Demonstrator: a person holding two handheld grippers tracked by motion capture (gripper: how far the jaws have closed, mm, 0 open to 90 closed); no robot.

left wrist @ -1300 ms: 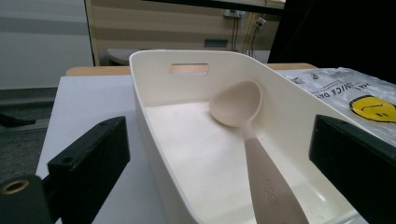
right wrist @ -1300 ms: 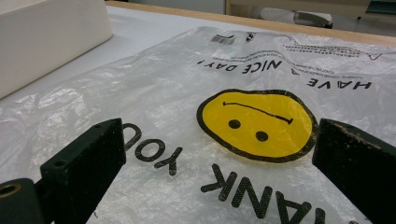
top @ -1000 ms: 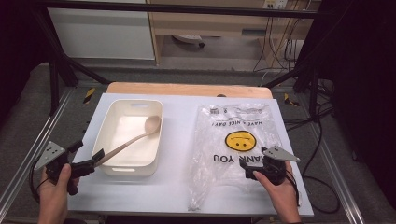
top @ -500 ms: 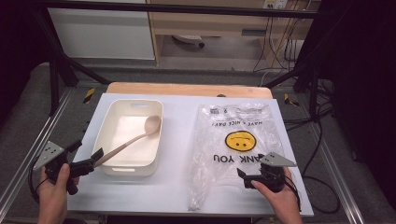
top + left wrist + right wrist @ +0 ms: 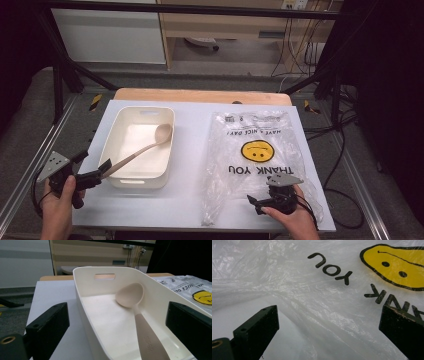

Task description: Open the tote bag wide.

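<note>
Nearest the person, the right gripper [image 5: 256,201] sits low over the near end of the plastic bag [image 5: 255,165], its 2 jaws spread wide and holding nothing; crinkled film with the "THANK YOU" print lies between them in the right gripper view. At the left, the left gripper [image 5: 96,171] has its jaws wide apart at the spoon [image 5: 137,152] handle's near end, not clamped on it. The spoon leans in the white tub [image 5: 120,131], bowl toward the far wall. Bag and tub lie side by side on the white counter [image 5: 192,150].
</note>
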